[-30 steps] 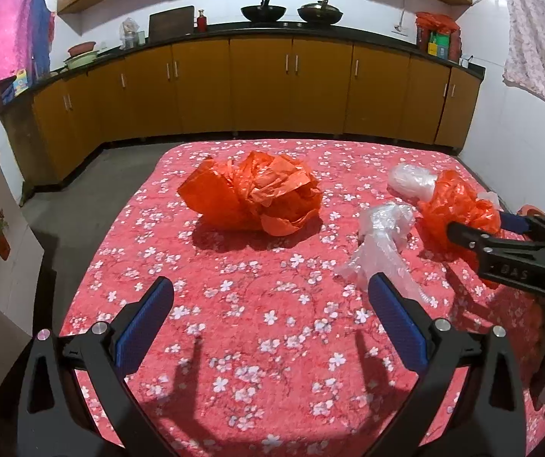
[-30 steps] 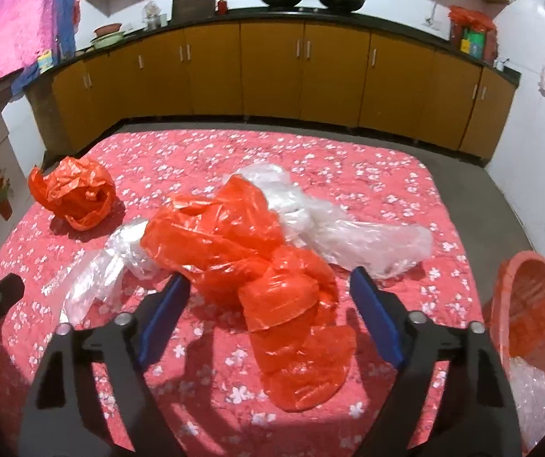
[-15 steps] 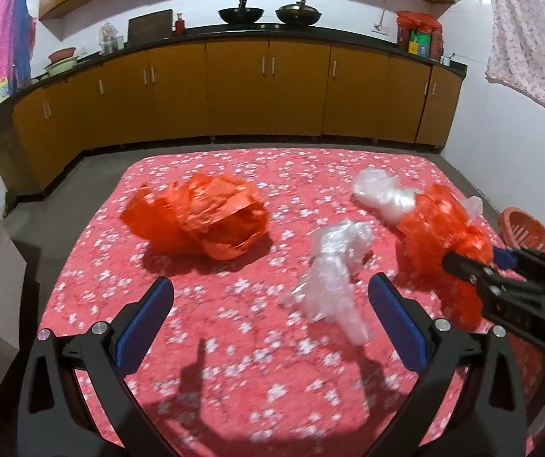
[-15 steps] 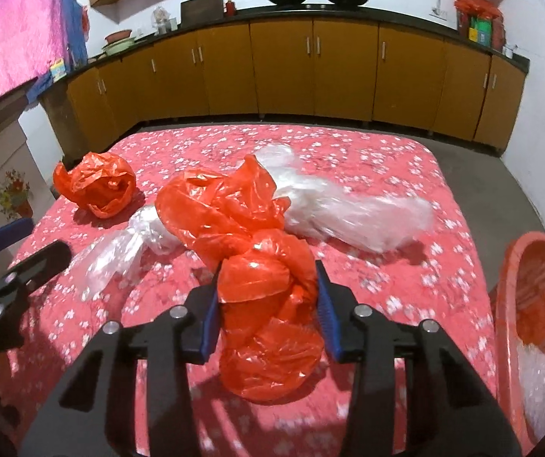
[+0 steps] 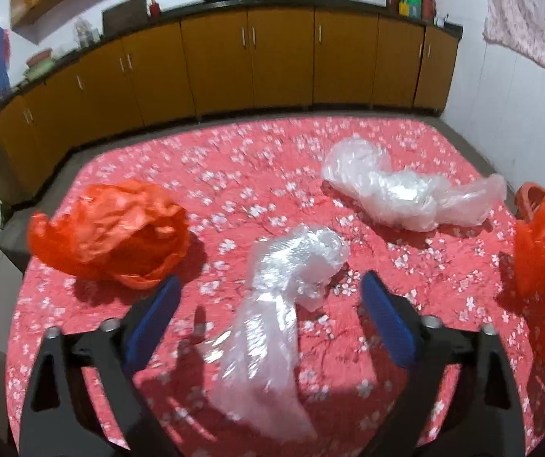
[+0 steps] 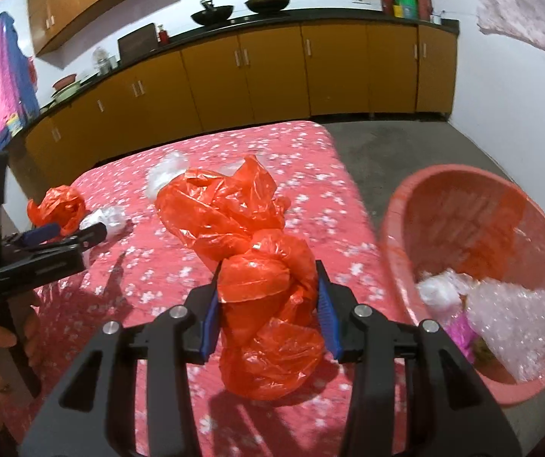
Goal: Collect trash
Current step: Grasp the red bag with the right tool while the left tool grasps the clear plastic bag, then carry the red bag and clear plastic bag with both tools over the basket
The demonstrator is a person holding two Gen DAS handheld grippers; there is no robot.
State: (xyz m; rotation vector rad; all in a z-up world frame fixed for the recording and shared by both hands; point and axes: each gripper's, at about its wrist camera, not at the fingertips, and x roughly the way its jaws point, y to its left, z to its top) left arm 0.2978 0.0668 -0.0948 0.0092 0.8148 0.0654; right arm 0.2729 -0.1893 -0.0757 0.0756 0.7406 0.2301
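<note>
Right gripper (image 6: 268, 304) clamped on a crumpled orange plastic bag (image 6: 249, 236), blue pads pressed into its lower knot, bag lifted above the red floral tablecloth (image 6: 165, 266). Left gripper (image 5: 268, 312) still wide but just closing in, straddling a clear plastic bag (image 5: 280, 304) lying on the cloth, pads not yet touching it. Beside the table's right edge, a red basket (image 6: 459, 205) with bubble wrap (image 6: 520, 316) inside. Farther back, a second orange bag (image 5: 112, 236) at left and another clear bag (image 5: 390, 194) at right. Beyond, orange cabinets (image 5: 280, 61) under a dark counter.
</note>
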